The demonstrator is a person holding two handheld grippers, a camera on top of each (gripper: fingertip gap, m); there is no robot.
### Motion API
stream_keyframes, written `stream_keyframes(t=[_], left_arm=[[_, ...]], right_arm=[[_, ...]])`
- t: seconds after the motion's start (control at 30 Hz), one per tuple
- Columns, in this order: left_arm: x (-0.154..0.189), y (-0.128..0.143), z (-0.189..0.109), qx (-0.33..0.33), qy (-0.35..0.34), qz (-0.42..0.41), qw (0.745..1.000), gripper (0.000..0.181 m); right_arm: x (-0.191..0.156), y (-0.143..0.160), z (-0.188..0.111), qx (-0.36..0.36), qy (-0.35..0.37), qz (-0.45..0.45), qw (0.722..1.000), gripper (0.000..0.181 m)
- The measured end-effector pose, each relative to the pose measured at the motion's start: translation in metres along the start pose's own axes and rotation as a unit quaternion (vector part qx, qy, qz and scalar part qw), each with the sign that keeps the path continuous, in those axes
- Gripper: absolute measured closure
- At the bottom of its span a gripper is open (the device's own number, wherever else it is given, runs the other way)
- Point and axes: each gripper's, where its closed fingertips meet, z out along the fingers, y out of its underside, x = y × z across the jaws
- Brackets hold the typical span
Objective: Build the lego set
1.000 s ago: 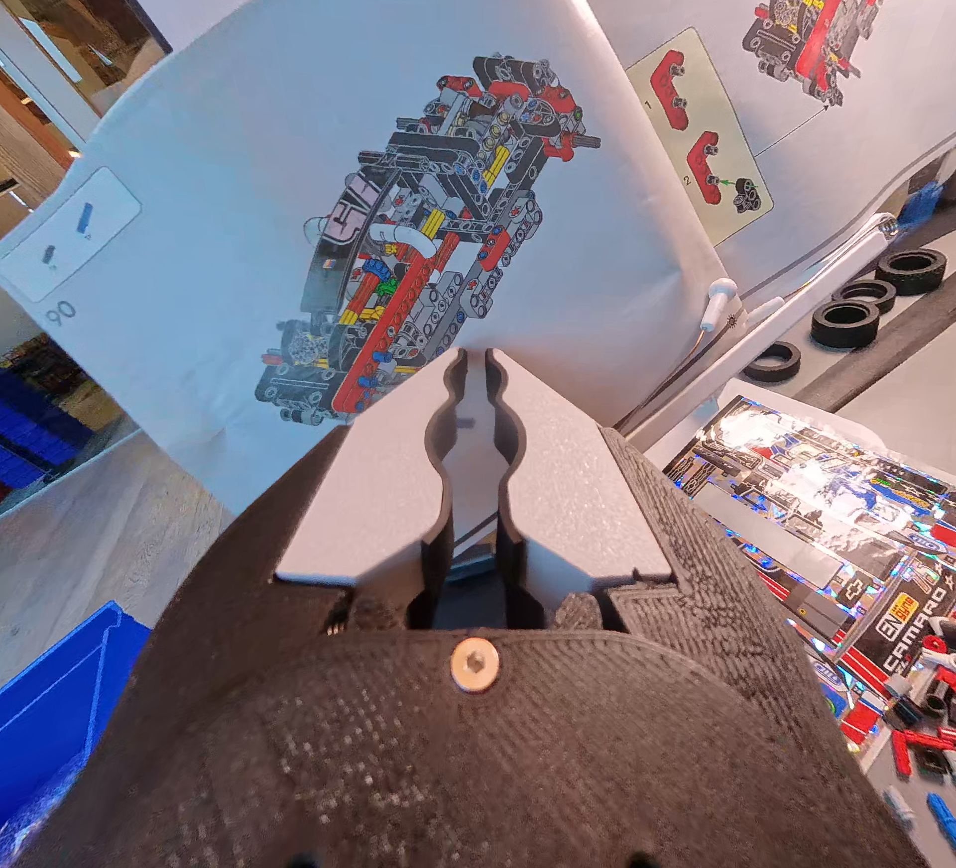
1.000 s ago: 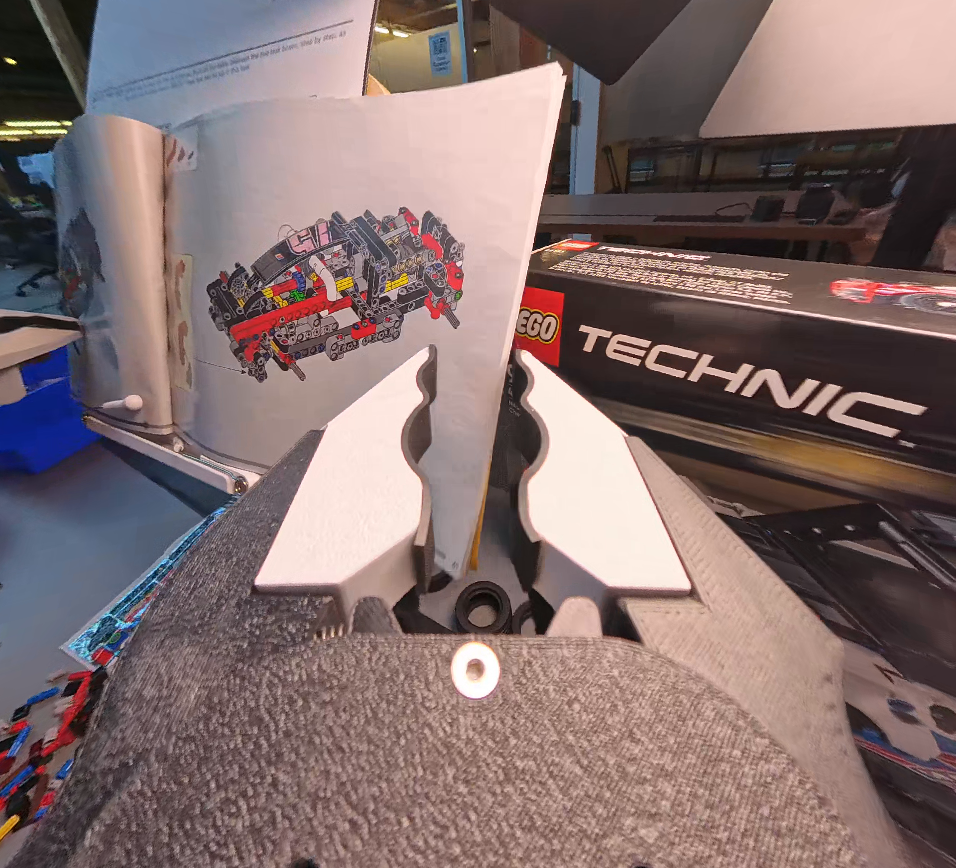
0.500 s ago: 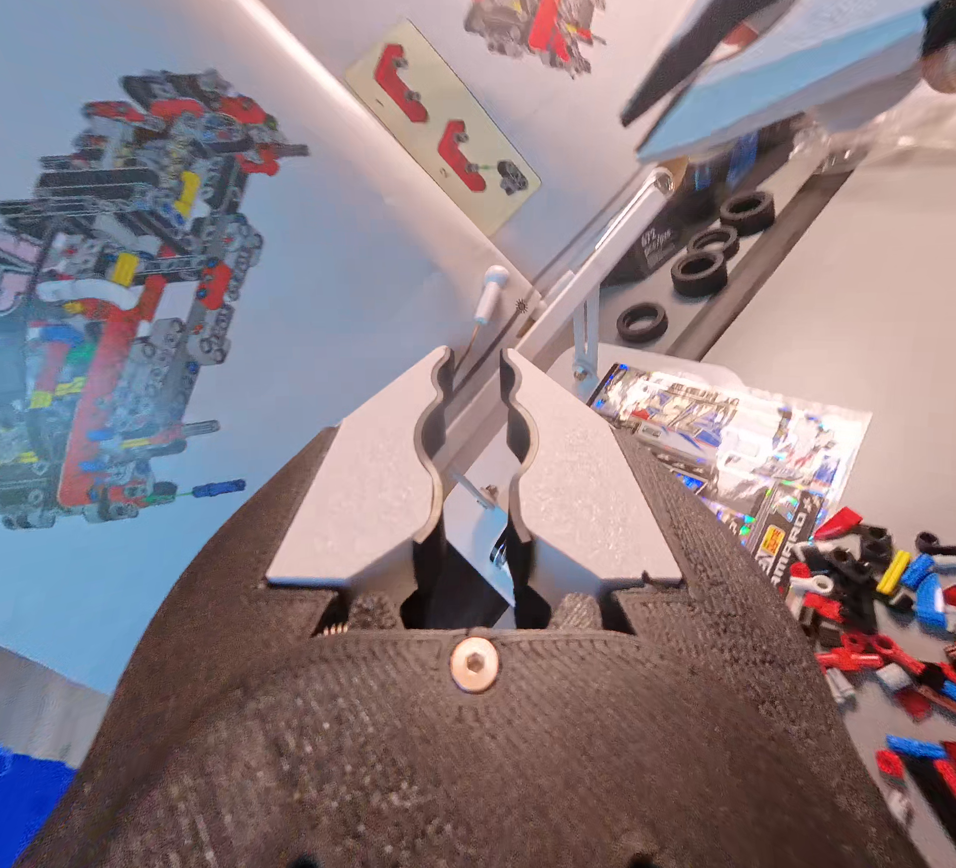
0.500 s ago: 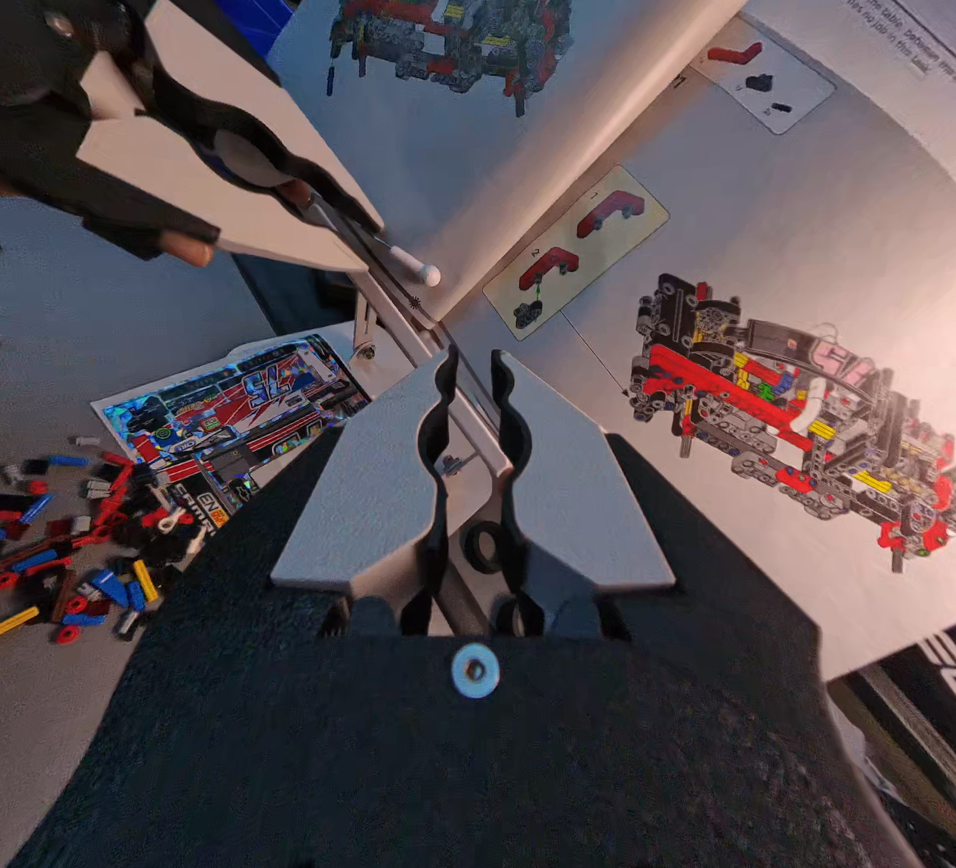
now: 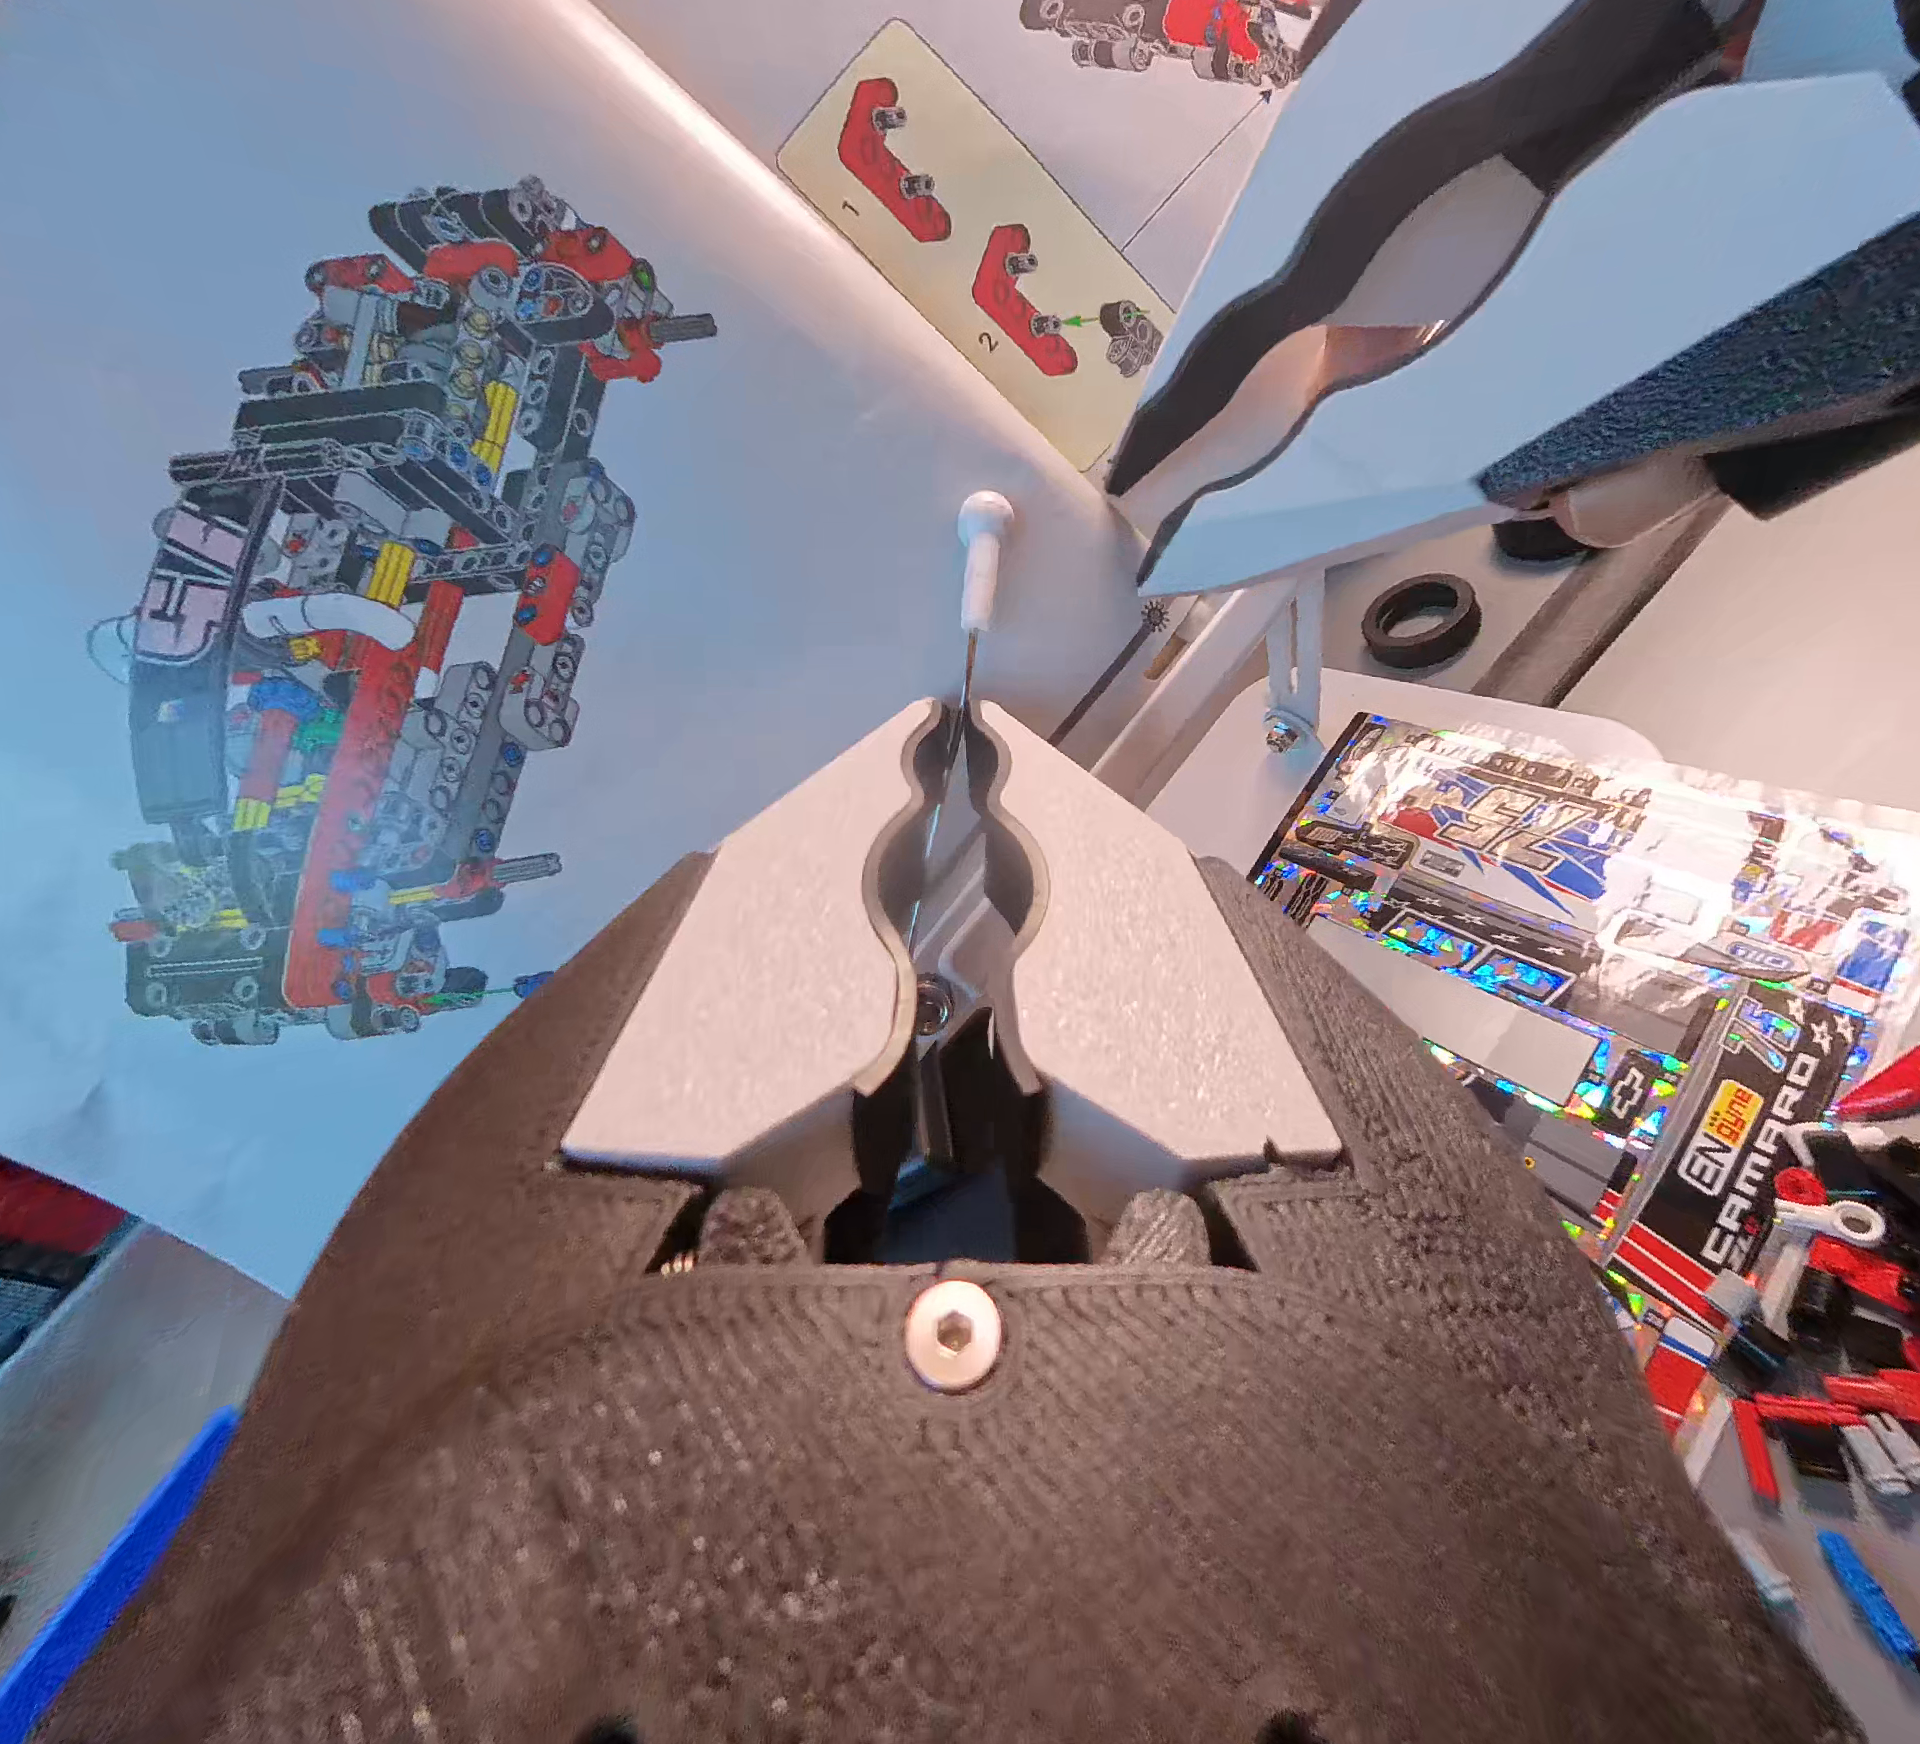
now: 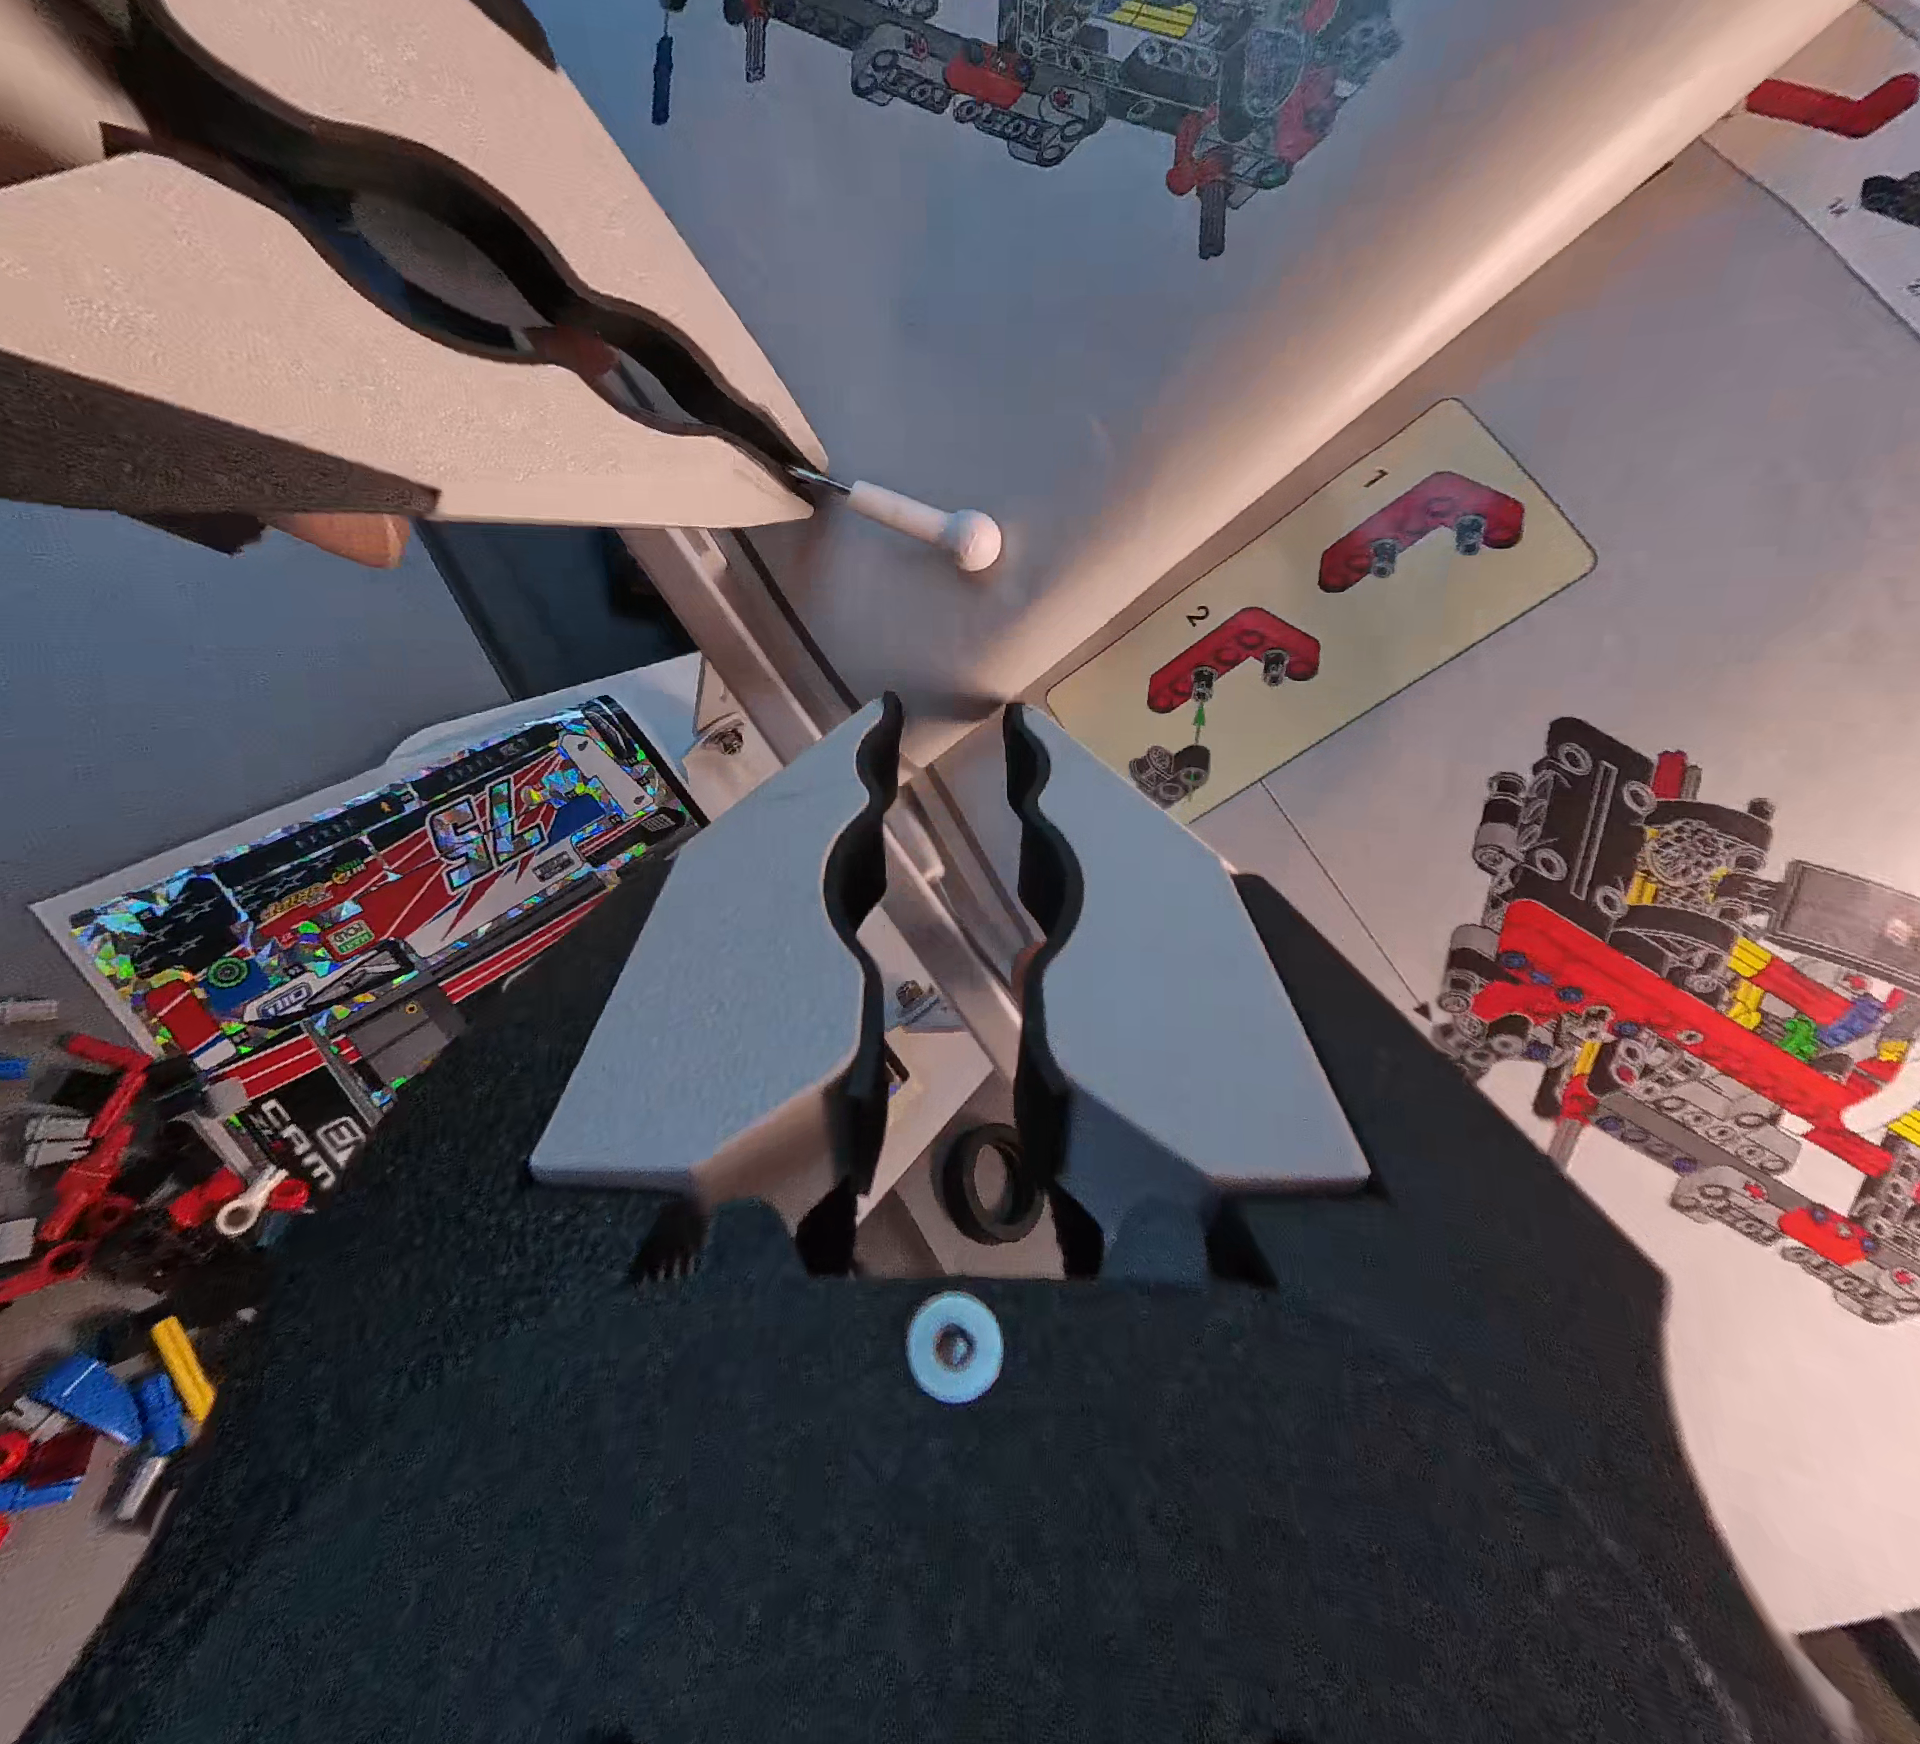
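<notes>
The open instruction booklet [image 5: 727,468] stands on a white book stand [image 5: 1195,666]; it also shows in the right wrist view [image 6: 1039,364]. A thin wire page holder with a white tip [image 5: 982,541] lies over the left page near the spine. My left gripper [image 5: 961,720] is shut on that wire just below the white tip; the right wrist view shows it [image 6: 812,489] at the upper left, pinching the wire of the page holder [image 6: 925,528]. My right gripper [image 6: 951,712] is open and empty, just below the spine above the stand's ledge; it also shows in the left wrist view [image 5: 1138,515].
A shiny sticker sheet [image 5: 1558,894] lies on the grey table right of the stand, also in the right wrist view [image 6: 395,873]. Loose red, black and blue Lego pieces [image 5: 1829,1299] [image 6: 94,1164] lie beyond it. A black tyre [image 5: 1418,622] [image 6: 992,1185] sits by the stand. A blue bin [image 5: 114,1580] is at the lower left. Across from one pair of fingers to the other is roughly 5 cm.
The page the right gripper had between its fingers now lies on the left side. Both grippers moved down to the stand's ledge. The left gripper closed on the page-holder wire.
</notes>
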Motion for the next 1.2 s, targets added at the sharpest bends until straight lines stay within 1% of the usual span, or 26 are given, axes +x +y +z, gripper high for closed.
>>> stream_keyframes(t=[0.07, 0.13, 0.2, 0.27, 0.33, 0.43, 0.5, 0.57, 0.63, 0.73, 0.77, 0.87, 0.9, 0.97, 1.03, 1.2], left_arm=[[0.000, -0.002, -0.006, 0.015, 0.008, -0.024, 1.000, 0.165], [0.000, -0.009, -0.019, 0.050, 0.015, -0.073, 0.996, 0.160], [-0.007, -0.014, -0.033, 0.087, 0.009, -0.146, 0.985, 0.158], [-0.017, -0.016, -0.049, 0.121, 0.001, -0.221, 0.968, 0.154], [-0.030, -0.014, -0.062, 0.140, -0.019, -0.270, 0.952, 0.152], [-0.053, -0.007, -0.079, 0.147, -0.056, -0.307, 0.939, 0.151], [-0.072, -0.006, -0.088, 0.152, -0.078, -0.315, 0.934, 0.154], [-0.097, -0.005, -0.094, 0.147, -0.110, -0.307, 0.934, 0.160], [-0.125, -0.007, -0.094, 0.146, -0.129, -0.308, 0.931, 0.166], [-0.164, -0.007, -0.085, 0.137, -0.152, -0.312, 0.928, 0.175], [-0.174, -0.007, -0.081, 0.133, -0.157, -0.312, 0.927, 0.177], [-0.198, 0.000, -0.067, 0.109, -0.178, -0.300, 0.931, 0.181], [-0.203, 0.003, -0.063, 0.102, -0.182, -0.300, 0.931, 0.181], [-0.209, 0.008, -0.055, 0.091, -0.180, -0.302, 0.932, 0.181], [-0.212, 0.007, -0.051, 0.091, -0.182, -0.293, 0.934, 0.181], [-0.218, 0.005, -0.040, 0.088, -0.178, -0.299, 0.933, 0.181]], right_arm=[[0.001, 0.000, -0.010, 0.012, 0.007, 0.017, 1.000, 0.163], [-0.004, -0.006, -0.029, 0.044, -0.004, 0.060, 0.997, 0.160], [-0.011, -0.010, -0.055, 0.083, -0.018, 0.110, 0.990, 0.156], [-0.019, -0.011, -0.086, 0.115, -0.027, 0.160, 0.980, 0.151], [-0.028, -0.006, -0.120, 0.138, -0.033, 0.211, 0.967, 0.146], [-0.048, 0.012, -0.170, 0.153, -0.035, 0.279, 0.947, 0.145], [-0.064, 0.030, -0.200, 0.151, -0.031, 0.313, 0.937, 0.146], [-0.077, 0.049, -0.223, 0.153, -0.016, 0.336, 0.929, 0.150], [-0.085, 0.069, -0.240, 0.158, 0.009, 0.349, 0.924, 0.155], [-0.084, 0.097, -0.257, 0.177, 0.078, 0.335, 0.922, 0.160], [-0.081, 0.102, -0.261, 0.176, 0.095, 0.331, 0.922, 0.162], [-0.075, 0.094, -0.267, 0.183, 0.103, 0.279, 0.937, 0.160], [-0.074, 0.094, -0.267, 0.182, 0.110, 0.266, 0.940, 0.160], [-0.080, 0.100, -0.263, 0.169, 0.097, 0.267, 0.944, 0.159], [-0.085, 0.102, -0.262, 0.166, 0.088, 0.268, 0.945, 0.160], [-0.088, 0.111, -0.253, 0.149, 0.081, 0.263, 0.950, 0.160]])
